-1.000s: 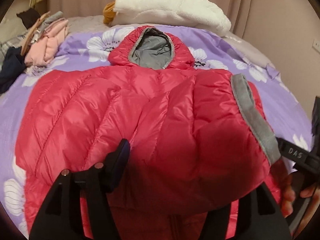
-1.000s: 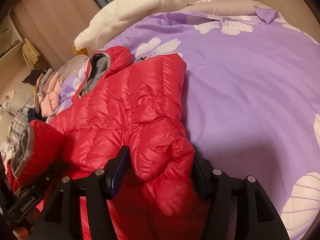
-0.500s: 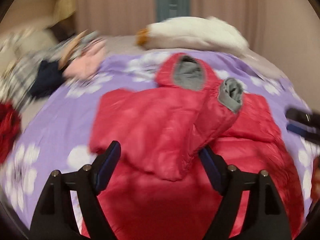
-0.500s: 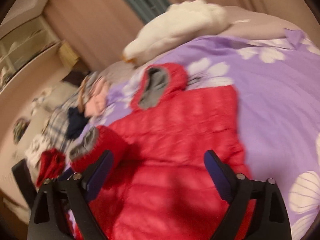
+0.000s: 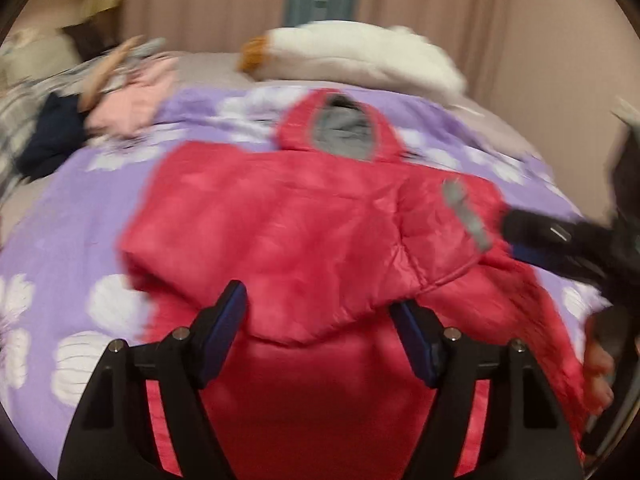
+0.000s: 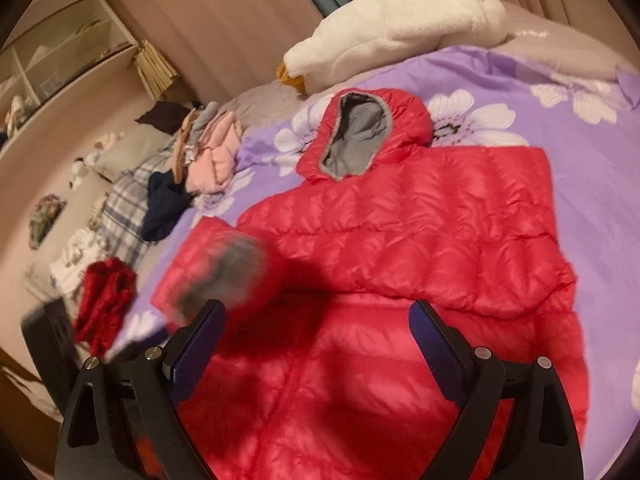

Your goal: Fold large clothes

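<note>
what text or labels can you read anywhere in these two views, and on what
None can be read.
A pale mark on the black body of the right gripper, seen in the left wrist view, is too blurred to read.
The red puffer jacket, the purple floral bedspread and the shelf show no legible writing.

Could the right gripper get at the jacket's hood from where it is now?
Probably yes. The right gripper is open with nothing held, and only the flat red jacket lies between it and the hood.
</note>
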Motion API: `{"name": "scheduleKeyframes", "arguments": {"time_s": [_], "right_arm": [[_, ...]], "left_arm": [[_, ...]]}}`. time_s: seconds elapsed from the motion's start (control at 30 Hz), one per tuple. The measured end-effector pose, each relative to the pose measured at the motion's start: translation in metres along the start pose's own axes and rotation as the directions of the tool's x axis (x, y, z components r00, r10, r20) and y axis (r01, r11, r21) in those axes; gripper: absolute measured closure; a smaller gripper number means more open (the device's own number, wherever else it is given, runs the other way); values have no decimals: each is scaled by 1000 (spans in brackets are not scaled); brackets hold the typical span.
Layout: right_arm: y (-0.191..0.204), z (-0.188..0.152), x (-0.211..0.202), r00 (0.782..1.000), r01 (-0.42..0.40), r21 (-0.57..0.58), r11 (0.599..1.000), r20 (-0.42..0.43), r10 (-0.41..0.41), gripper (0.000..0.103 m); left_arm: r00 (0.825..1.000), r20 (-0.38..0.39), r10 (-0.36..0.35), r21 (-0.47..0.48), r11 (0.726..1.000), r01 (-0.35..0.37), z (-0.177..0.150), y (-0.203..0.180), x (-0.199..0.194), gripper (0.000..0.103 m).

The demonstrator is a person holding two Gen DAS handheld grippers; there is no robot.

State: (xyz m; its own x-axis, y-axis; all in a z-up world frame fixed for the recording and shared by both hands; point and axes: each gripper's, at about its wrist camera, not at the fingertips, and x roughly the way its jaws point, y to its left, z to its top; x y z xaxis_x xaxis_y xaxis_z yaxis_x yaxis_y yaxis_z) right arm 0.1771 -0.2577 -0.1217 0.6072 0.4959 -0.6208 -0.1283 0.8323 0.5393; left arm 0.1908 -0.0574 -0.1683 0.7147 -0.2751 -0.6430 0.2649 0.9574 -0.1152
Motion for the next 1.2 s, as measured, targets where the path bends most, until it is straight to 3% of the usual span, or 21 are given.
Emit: {"name": "scheduleKeyframes", "arguments": {"time_s": [0.1,0.17,0.27,0.37,0.4,0.47,0.5,0.53,0.73,0.83,0.93,1.13,1.2], "right_arm": [[-7,1,-1,999,-39,46,998,-2,39,10],[-12,-2,2,995,-88,96,992,-32,91,10],[-15,-9,18,984,-147,158,976,-81,161,10],[-12,-19,33,983,-129,152,980,-109,146,11],[-10,-20,35,987,-111,137,984,-97,125,17],[-6,-21,36,996,-41,90,995,-80,48,48],[-4,-19,37,997,2,60,998,-79,2,71],[-3,-19,37,997,32,37,999,-72,-29,87],[-1,-14,27,995,92,-1,996,24,-92,98],[-2,-8,14,980,176,-22,984,100,-173,98],[-9,5,-11,965,183,11,983,190,-181,98],[-13,43,-57,894,270,19,963,365,-258,101],[-26,54,-66,884,272,61,960,378,-274,101]], "left_arm": [[999,37,-29,78,997,26,-3,-19,-11,28],[997,71,31,91,995,-38,-3,-21,-17,28],[997,71,42,42,998,-45,-3,-9,-20,28],[999,36,3,-40,999,-2,-1,4,-16,28],[1000,29,-2,-55,998,3,-2,5,-15,28],[1000,23,0,-54,999,2,-2,4,-12,28],[1000,21,13,-48,999,-12,-2,3,-11,28],[999,23,24,-45,999,-23,-1,3,-11,29],[1000,25,12,-84,996,-10,0,9,-10,29],[999,29,41,-93,995,-38,1,12,-10,29],[998,38,47,-94,995,-43,2,14,-12,29],[998,41,36,-130,991,-30,6,24,-7,28],[998,35,50,-134,990,-45,8,27,-1,28]]}}
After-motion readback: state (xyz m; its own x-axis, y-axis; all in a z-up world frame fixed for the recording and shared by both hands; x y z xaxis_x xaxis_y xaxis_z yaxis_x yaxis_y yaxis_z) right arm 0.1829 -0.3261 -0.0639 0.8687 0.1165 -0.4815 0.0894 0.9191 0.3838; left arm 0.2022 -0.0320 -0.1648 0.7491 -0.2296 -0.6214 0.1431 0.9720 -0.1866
